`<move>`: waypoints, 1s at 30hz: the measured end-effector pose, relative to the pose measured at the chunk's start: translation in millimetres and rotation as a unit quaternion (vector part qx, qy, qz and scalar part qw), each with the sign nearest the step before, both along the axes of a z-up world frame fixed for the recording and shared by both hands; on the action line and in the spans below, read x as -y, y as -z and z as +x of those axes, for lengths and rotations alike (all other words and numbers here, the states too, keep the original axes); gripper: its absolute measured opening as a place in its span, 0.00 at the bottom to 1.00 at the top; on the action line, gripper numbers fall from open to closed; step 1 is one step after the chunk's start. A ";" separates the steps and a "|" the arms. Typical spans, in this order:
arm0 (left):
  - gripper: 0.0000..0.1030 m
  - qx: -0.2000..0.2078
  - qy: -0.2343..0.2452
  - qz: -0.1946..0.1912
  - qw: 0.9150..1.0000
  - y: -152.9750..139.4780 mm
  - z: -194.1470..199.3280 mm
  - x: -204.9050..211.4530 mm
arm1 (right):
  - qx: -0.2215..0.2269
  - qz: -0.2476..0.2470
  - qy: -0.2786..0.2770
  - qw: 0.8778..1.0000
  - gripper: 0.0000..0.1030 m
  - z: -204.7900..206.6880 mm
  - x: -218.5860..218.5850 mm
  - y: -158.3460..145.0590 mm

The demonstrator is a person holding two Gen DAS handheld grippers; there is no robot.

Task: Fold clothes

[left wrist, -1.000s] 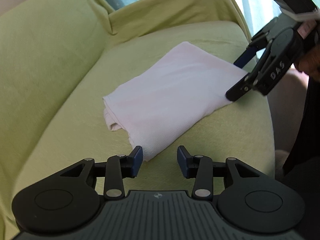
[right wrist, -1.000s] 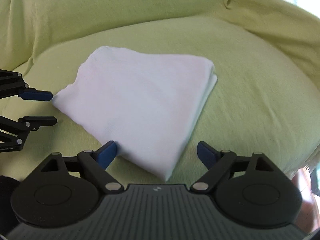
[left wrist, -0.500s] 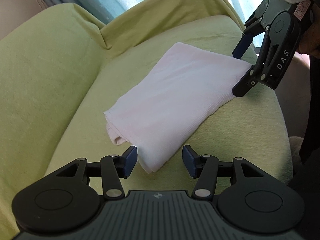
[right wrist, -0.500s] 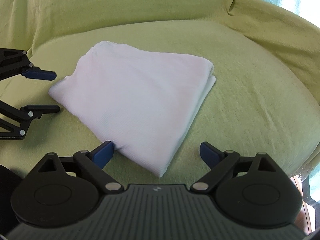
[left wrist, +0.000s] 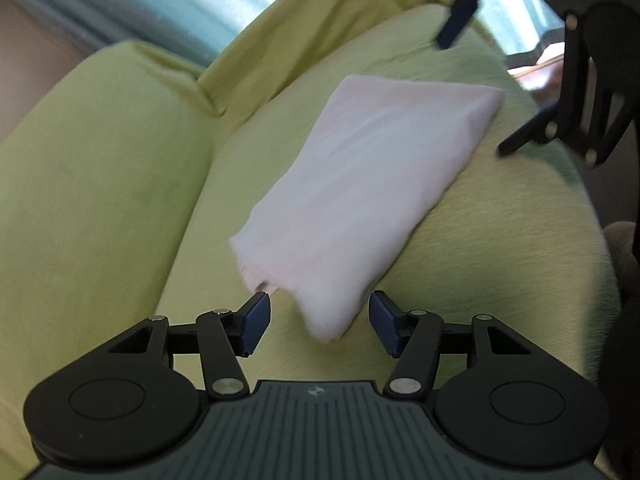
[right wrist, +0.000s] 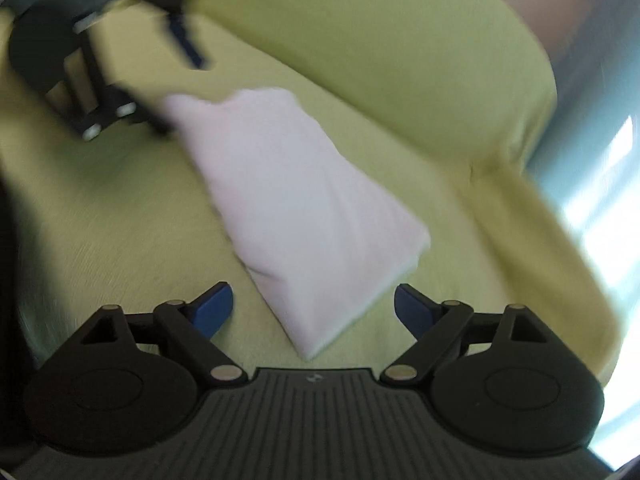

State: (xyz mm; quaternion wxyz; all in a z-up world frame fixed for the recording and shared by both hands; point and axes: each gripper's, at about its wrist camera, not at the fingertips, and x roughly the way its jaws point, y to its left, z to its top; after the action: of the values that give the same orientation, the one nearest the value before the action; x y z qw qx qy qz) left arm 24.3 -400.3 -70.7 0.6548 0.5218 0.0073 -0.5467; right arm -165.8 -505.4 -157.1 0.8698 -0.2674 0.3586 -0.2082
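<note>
A folded white garment [left wrist: 360, 196] lies flat on the yellow-green sofa seat [left wrist: 500, 248]. My left gripper [left wrist: 318, 324] is open, its blue pads on either side of the garment's near corner. In the right wrist view the same garment [right wrist: 304, 216] points a corner toward my right gripper [right wrist: 312, 312], which is open wide around that corner. The right gripper [left wrist: 480, 92] also shows in the left wrist view, above the garment's far end. The left gripper [right wrist: 172, 84] appears blurred at the garment's far end in the right wrist view.
The sofa backrest [left wrist: 92, 152] rises on the left and an armrest [left wrist: 328, 24] stands behind the seat. A bright curtained window [left wrist: 132, 4] lies beyond. The seat's front edge [left wrist: 592, 216] drops off at the right. The right wrist view is motion-blurred.
Both grippers have swung around the garment, each now facing it from a new angle. The right gripper has lifted higher. The garment lies where it was, still folded.
</note>
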 end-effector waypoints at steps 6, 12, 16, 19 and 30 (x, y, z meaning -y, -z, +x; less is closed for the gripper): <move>0.56 0.024 0.053 -0.015 0.998 13.2 -19.8 22.7 | 0.001 -0.083 -0.064 0.994 0.75 16.8 -11.9 12.0; 0.60 0.103 0.072 -0.012 0.992 23.2 -8.6 23.1 | -0.028 -0.162 -0.056 0.985 0.70 5.5 9.1 23.7; 0.58 0.117 0.068 -0.014 0.991 28.1 -4.1 23.5 | -0.038 -0.173 -0.051 0.983 0.50 2.9 15.5 27.9; 0.49 0.133 0.077 -0.005 0.988 31.9 -9.1 29.4 | -0.053 -0.188 -0.069 0.978 0.29 12.4 6.8 34.5; 0.07 0.140 0.123 -0.017 0.982 -10.8 -38.9 39.7 | -0.058 -0.144 -0.061 0.986 0.05 10.3 20.3 -3.5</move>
State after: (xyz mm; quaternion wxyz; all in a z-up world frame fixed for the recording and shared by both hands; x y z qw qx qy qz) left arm -14.6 -439.9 -59.9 0.5856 0.5793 -0.1581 -0.5446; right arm -155.5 -525.8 -153.7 0.8109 -0.4232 0.3576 -0.1887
